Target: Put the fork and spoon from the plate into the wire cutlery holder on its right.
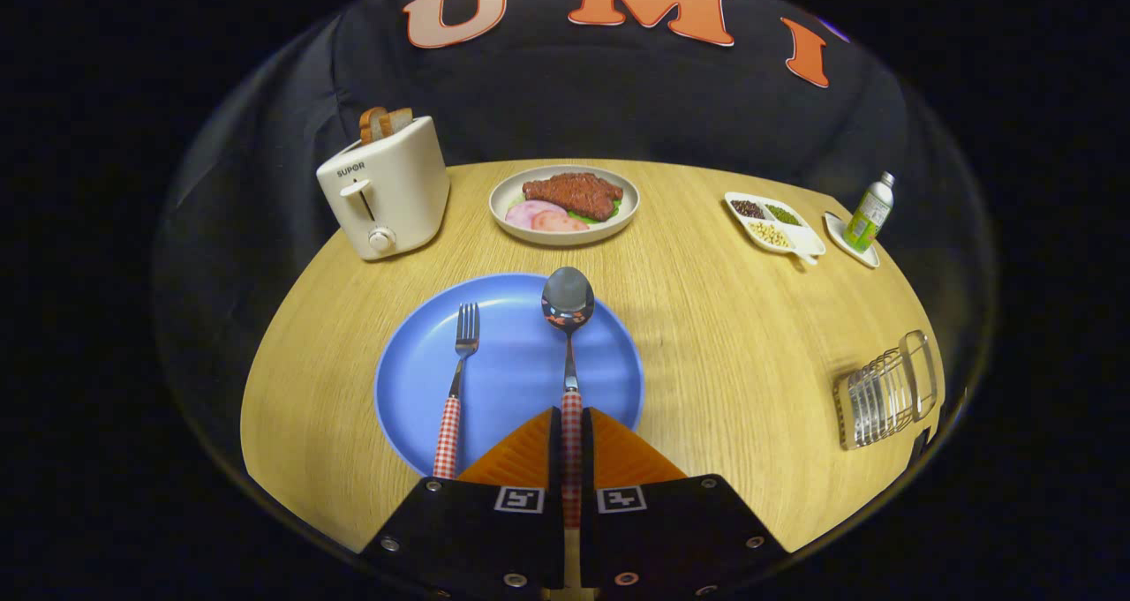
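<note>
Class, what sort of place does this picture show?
Probably a staged dining table: a toaster, a plate of meat, and a spoon whose handle the fingers are closed on.

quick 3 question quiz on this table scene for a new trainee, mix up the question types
1. True or false: the gripper has its fingers closed on the fork's checked handle.
2. Multiple choice: what stands directly beyond the blue plate? A) the toaster B) the plate of meat C) the green bottle
3. Fill in: the wire cutlery holder sits to the ____ of the blue plate.

Key
1. False. Both fingers press on the spoon's checked handle; the fork lies beside it on the plate, untouched.
2. B
3. right
</note>
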`<state>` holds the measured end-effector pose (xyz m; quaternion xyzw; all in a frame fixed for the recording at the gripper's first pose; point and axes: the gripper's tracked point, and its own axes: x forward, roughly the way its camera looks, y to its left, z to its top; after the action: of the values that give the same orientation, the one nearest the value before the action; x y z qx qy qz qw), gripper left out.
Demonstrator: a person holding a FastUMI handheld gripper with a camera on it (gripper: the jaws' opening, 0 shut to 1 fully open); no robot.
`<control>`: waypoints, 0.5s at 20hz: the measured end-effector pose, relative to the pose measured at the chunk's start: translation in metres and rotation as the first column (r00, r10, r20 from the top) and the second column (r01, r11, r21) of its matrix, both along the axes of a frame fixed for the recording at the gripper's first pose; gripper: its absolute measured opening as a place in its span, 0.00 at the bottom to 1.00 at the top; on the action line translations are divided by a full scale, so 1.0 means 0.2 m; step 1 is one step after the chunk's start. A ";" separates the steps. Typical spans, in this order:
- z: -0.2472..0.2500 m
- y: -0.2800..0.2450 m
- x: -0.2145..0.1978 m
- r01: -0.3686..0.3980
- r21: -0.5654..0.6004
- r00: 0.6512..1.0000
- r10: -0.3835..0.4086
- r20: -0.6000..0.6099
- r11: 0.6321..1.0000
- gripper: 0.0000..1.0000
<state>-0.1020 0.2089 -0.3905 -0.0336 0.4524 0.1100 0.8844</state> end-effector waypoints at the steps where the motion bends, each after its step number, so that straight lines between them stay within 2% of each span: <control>1: 0.05 -0.03 0.01 0.002 0.008 1.000 -0.002 0.016 1.000 0.08; 5: 0.26 -0.24 0.06 0.026 0.009 0.998 -0.027 0.060 1.000 0.07; 10: 0.47 -0.63 0.10 0.098 -0.023 0.991 -0.095 0.095 0.995 0.07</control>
<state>-0.0825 0.0837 -0.2956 -0.0290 0.4130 0.0590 0.9084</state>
